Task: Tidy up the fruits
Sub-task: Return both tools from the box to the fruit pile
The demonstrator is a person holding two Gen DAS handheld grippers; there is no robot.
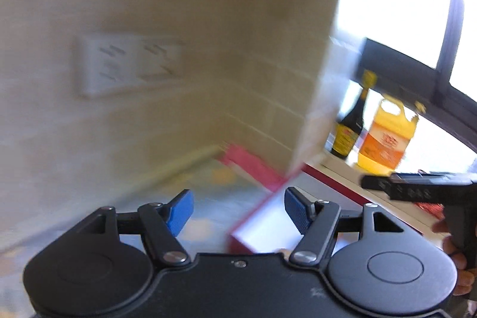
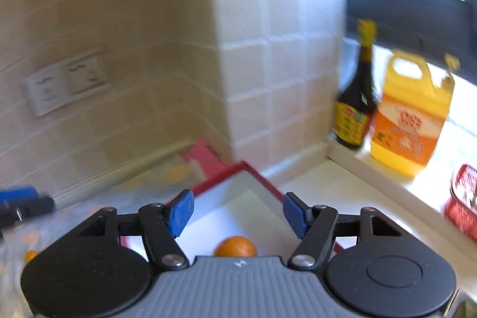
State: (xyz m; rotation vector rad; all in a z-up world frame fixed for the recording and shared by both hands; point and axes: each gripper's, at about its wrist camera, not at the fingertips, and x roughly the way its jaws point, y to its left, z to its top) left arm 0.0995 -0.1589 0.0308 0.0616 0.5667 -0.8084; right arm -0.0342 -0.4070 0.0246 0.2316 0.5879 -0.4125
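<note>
Both handheld grippers hover above a kitchen counter corner, each with its blue-padded jaws spread wide and nothing between them: the left gripper (image 1: pixel 238 209) in its own blurred view, the right gripper (image 2: pixel 238 210) in the sharper one. The round orange fruit (image 2: pixel 235 247) lies inside the red-rimmed white rectangular tray (image 2: pixel 262 184), at 6 o'clock in the right wrist view; its lower half is cut off by the gripper's grey ribbed body. In the left wrist view the same tray (image 1: pixel 256 216) shows only one blurred corner, and the fruit cannot be seen there. At 2 o'clock in both views, a dark glass sauce bottle with a yellow cap (image 2: pixel 356 97) stands just beside a yellow plastic jug with an orange label (image 2: pixel 410 115) on the white windowsill ledge (image 2: pixel 372 169); the label print is too smeared to read. A red container (image 2: pixel 463 204) at 3 o'clock is cropped by the frame edge. A white double wall socket (image 2: pixel 64 84) sits on the cream tiled wall (image 2: pixel 268 49) at 9 o'clock. Motion blur dissolves the patterned surface left of the tray, where orange smudges and a pink strip (image 2: pixel 202 158) cannot be identified. The right gripper's black body and the holder's fingers enter the left view at 4 o'clock.
</note>
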